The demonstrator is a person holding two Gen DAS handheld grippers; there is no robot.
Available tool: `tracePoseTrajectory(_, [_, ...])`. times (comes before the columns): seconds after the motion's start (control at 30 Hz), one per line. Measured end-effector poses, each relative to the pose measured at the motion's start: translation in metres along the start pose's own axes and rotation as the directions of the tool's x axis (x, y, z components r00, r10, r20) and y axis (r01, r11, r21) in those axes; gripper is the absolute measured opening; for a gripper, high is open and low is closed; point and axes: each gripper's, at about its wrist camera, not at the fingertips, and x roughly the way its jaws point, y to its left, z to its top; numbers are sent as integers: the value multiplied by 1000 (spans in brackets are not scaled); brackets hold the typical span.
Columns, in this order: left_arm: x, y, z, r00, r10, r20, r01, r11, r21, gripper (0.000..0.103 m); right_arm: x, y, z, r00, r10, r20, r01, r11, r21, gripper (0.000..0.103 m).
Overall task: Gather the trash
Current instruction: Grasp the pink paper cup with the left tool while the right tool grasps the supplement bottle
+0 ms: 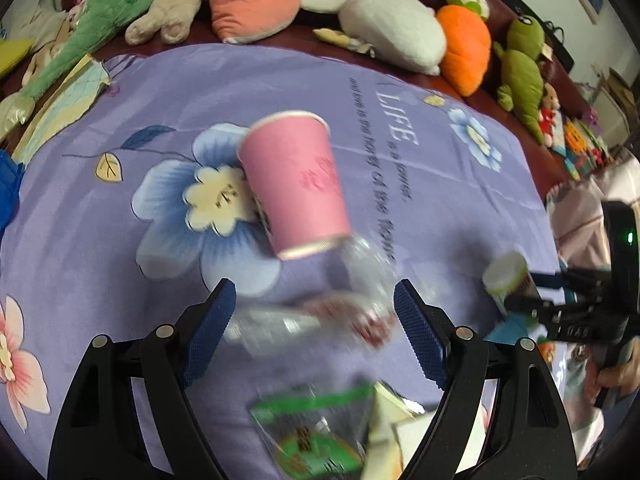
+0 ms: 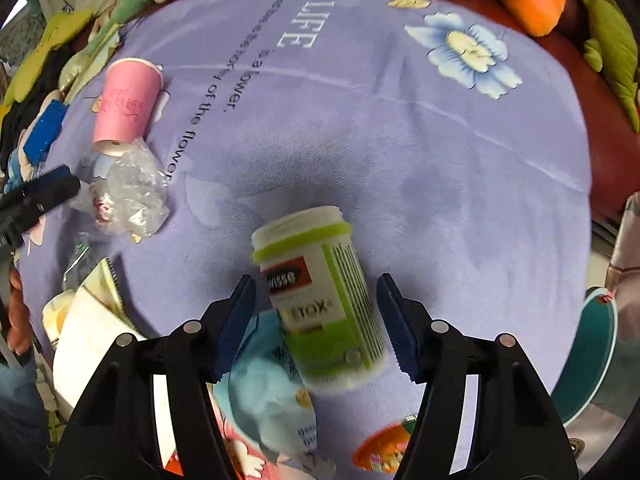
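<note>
A crushed clear plastic bottle (image 1: 316, 316) lies on the purple floral cloth (image 1: 120, 248), blurred, between the open jaws of my left gripper (image 1: 314, 318). A pink paper cup (image 1: 296, 184) lies on its side just beyond it. My right gripper (image 2: 316, 312) is open around a white and green pill bottle (image 2: 324, 296) lying on the cloth; it is apart from both pads. The cup (image 2: 126, 106) and crushed bottle (image 2: 128, 196) show at the left of the right wrist view. The pill bottle (image 1: 506, 276) shows at the right of the left wrist view.
A green snack wrapper (image 1: 316, 432) and white paper (image 2: 92, 340) lie near the front edge. A light blue wrapper (image 2: 272, 396) lies under the right gripper. Plush toys (image 1: 392, 28) line the far side on a dark red couch. A teal bin rim (image 2: 596, 356) stands at right.
</note>
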Motion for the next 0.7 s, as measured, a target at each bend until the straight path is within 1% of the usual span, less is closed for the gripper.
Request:
tracePoseTrajectory(0.03, [2, 2, 5, 1000, 5, 1, -5, 1000, -2, 82, 4, -1, 2, 1000, 3, -4, -3, 1000, 6, 60])
tracePoseTrajectory(0.1, [8, 4, 15, 1000, 13, 4, -13, 1000, -5, 82, 10, -3, 4, 1000, 10, 3, -10, 1000, 25, 54])
tracePoseTrajectory(0.17, [15, 5, 25, 1000, 28, 7, -28, 1000, -8, 82, 9, -3, 6, 1000, 17, 23, -17, 999, 29, 53])
tracePoseTrajectory(0.3, [33, 3, 43, 999, 48, 5, -48, 999, -20, 82, 1, -10, 14, 997, 47, 68, -52, 996, 71, 53])
tracePoseTrajectory(0.47, [56, 1, 51, 998, 67, -20, -67, 998, -19, 81, -6, -28, 16, 993, 74, 96, -87, 988, 132, 52])
tracePoseTrajectory(0.53, [63, 1, 50, 997, 77, -31, -78, 997, -17, 68, -9, -34, 15, 990, 82, 116, -100, 982, 159, 52])
tracePoseTrajectory(0.6, [64, 1, 49, 997, 77, -20, -78, 997, -19, 64, -12, -39, 13, 988, 84, 130, -107, 978, 179, 52])
tracePoseTrajectory(0.67, [59, -3, 47, 990, 138, 6, -138, 990, -4, 63, -15, -45, 9, 986, 84, 146, -112, 974, 199, 52])
tracePoseTrajectory(0.7, [56, -4, 47, 990, 142, 12, -142, 990, -4, 62, -16, -47, 7, 985, 84, 154, -116, 971, 210, 52])
